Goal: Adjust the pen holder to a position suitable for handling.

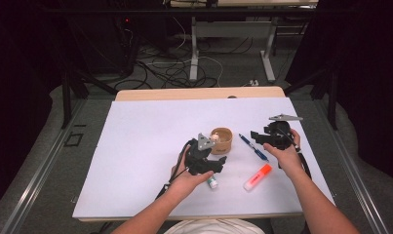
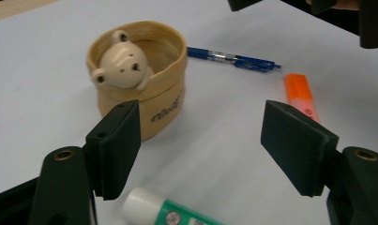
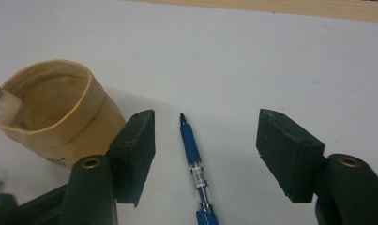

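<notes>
**Both grippers open, nothing picked up yet**

A glue stick (image 2: 165, 213) lies below the left gripper (image 2: 203, 150), jaws spread, empty. The right gripper (image 3: 205, 157), also spread, straddles the blue pen (image 3: 194, 166). Beside it the bear-trimmed tan cup (image 2: 139, 77) holds no stationery; the orange highlighter (image 1: 257, 177) rests on the counter (image 1: 135, 146).

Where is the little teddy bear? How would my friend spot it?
Find the white sheet covering the table; near its middle stands a round tan fabric pot, left of the blue pen. The small cream bear figure peeks over the pot's rim. It is the only thing with ears and a face.
</notes>
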